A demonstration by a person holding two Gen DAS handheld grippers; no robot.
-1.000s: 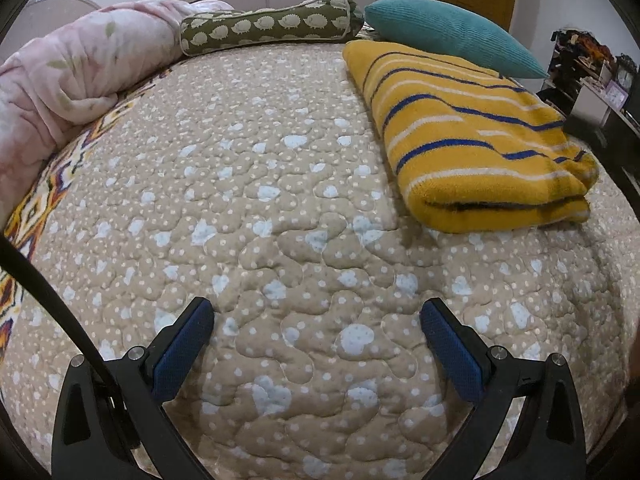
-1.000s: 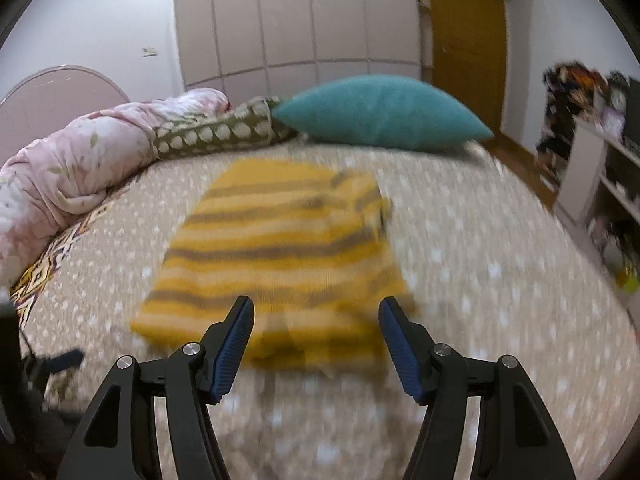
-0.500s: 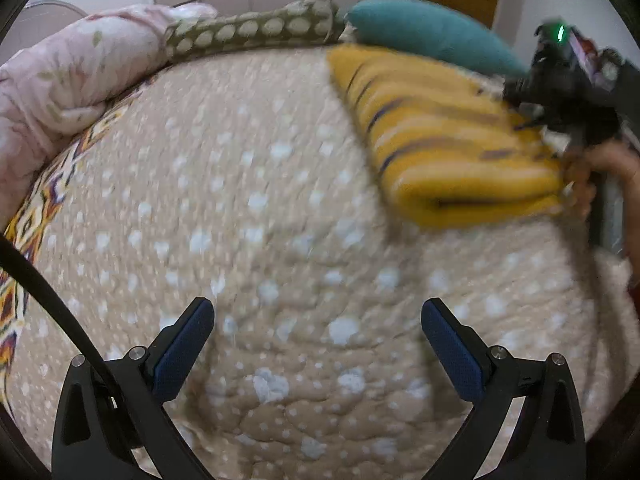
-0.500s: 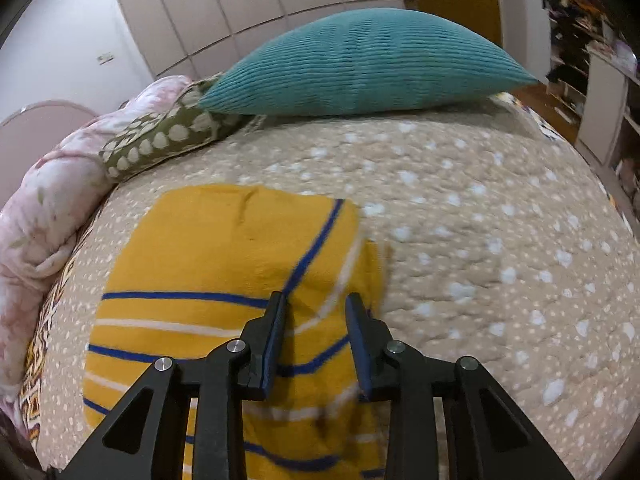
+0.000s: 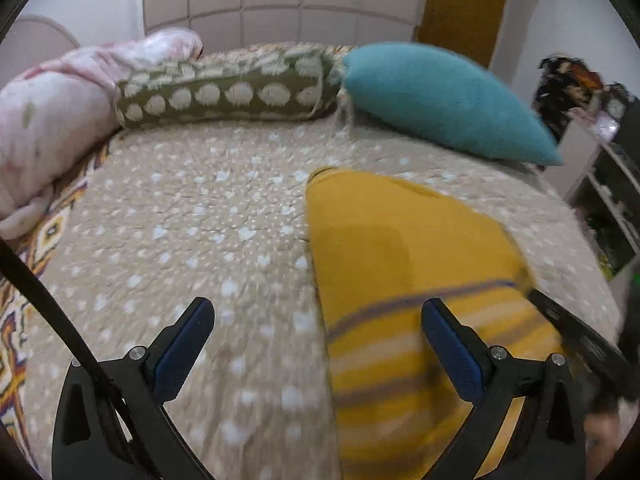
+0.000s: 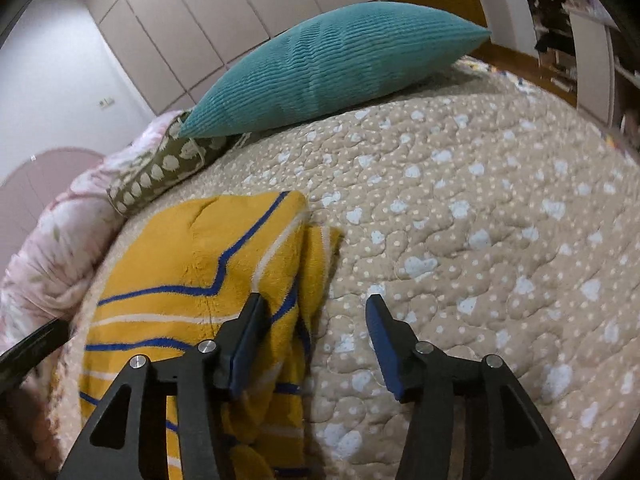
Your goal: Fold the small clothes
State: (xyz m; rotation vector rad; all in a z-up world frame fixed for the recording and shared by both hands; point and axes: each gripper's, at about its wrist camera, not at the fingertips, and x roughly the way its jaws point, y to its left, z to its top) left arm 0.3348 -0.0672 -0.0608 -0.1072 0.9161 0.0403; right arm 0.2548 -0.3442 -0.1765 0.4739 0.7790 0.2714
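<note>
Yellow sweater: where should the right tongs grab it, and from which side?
Take the loose layered edge of the sweater, the strip that sticks out along its right side by the right tongs. Come in from the bare quilt on the right, low and sideways: the stacked edges there lie open to that side.

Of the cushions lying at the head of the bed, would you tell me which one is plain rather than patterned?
The teal cushion: its ribbed fabric is one solid colour, while the olive bolster beside it carries white spots.
</note>
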